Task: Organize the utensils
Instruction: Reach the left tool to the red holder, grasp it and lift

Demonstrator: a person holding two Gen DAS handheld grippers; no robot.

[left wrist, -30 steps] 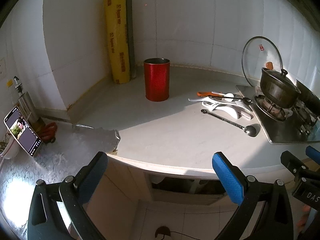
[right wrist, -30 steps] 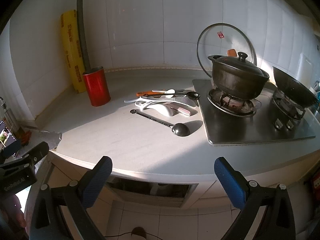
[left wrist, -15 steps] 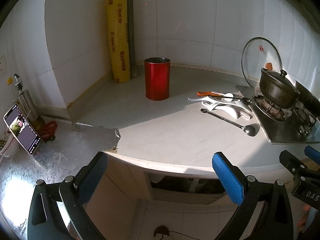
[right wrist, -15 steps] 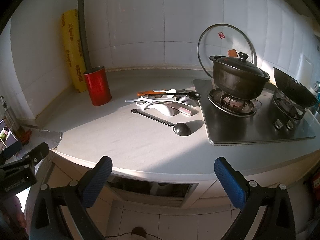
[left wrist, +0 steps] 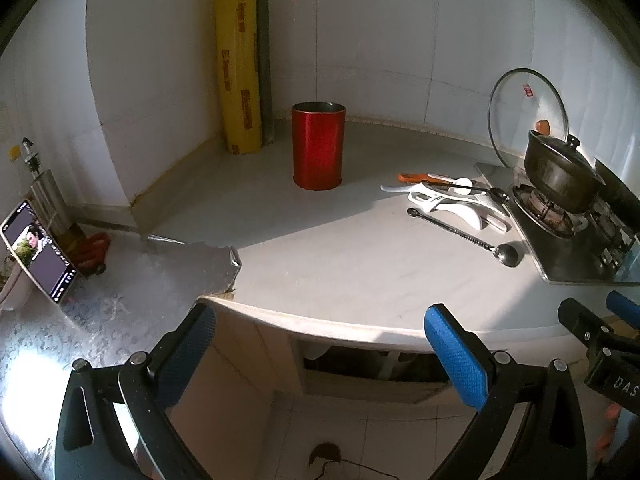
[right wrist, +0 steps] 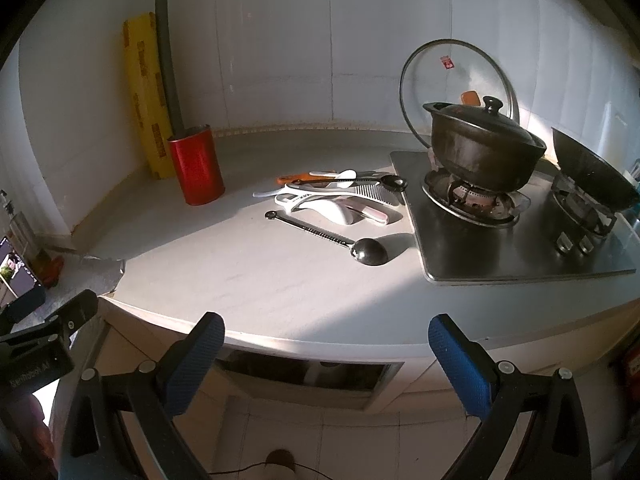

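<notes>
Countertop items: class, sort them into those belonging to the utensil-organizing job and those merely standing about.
Job: red canister; black ladle; pile of utensils.

Standing about: lidded pot; glass lid; yellow roll; phone.

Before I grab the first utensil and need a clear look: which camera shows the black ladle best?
The right wrist view: the black ladle lies near centre, whole from handle tip to bowl. The left wrist view shows it too, but smaller and off toward the right edge.

One red canister (right wrist: pixel 196 170), one black ladle (right wrist: pixel 336 240), two pots (right wrist: pixel 482 146), one glass lid (right wrist: pixel 448 80), one yellow roll (left wrist: pixel 237 60), one phone (left wrist: pixel 38 250) counted; piled utensils (right wrist: pixel 340 196) uncountable
</notes>
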